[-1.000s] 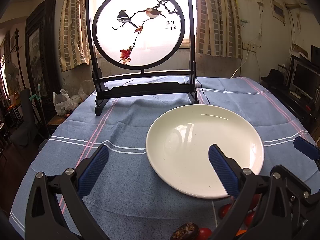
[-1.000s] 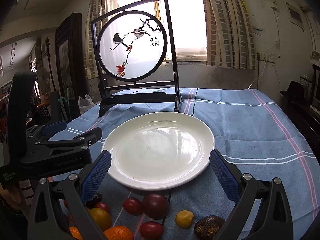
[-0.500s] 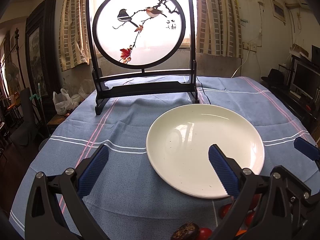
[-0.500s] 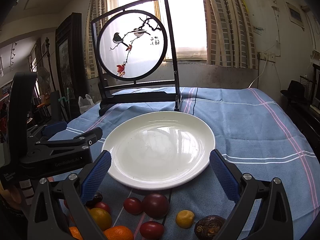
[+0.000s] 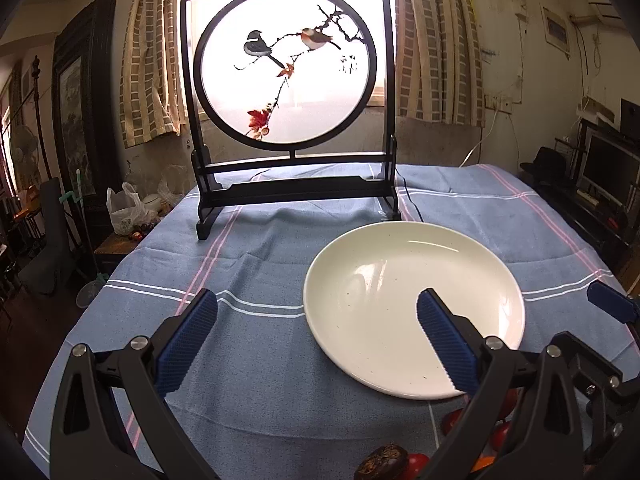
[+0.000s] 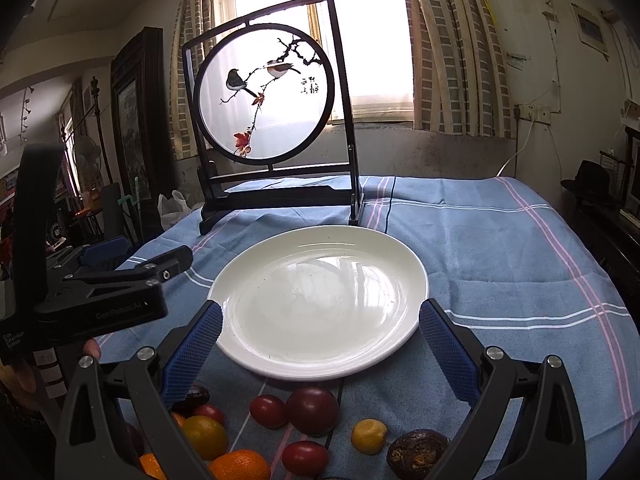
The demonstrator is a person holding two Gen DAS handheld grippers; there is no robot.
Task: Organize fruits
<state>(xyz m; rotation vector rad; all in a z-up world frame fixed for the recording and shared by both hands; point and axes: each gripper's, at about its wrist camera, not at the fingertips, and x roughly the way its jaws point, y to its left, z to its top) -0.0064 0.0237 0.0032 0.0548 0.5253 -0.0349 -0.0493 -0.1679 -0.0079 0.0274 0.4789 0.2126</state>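
A white plate [image 6: 408, 276] lies bare on the blue cloth; it also shows in the left wrist view [image 5: 508, 288]. Several fruits lie in front of it: a dark plum [image 6: 312, 410], red tomatoes [image 6: 268, 411], a small yellow fruit [image 6: 369, 436], oranges [image 6: 239, 465] and a wrinkled brown fruit [image 6: 416, 449]. My right gripper [image 6: 320, 336] is open and empty above the fruits, facing the plate. My left gripper [image 5: 316, 328] is open and empty over the cloth at the plate's left edge; its body shows in the right wrist view [image 6: 108, 300]. A brown fruit [image 5: 382, 466] lies below it.
A black-framed round screen with painted birds [image 5: 288, 80] stands at the back of the table. The blue striped tablecloth [image 6: 500, 248] covers the table. A white plastic bag [image 5: 126, 212] sits on a low stand beyond the left edge.
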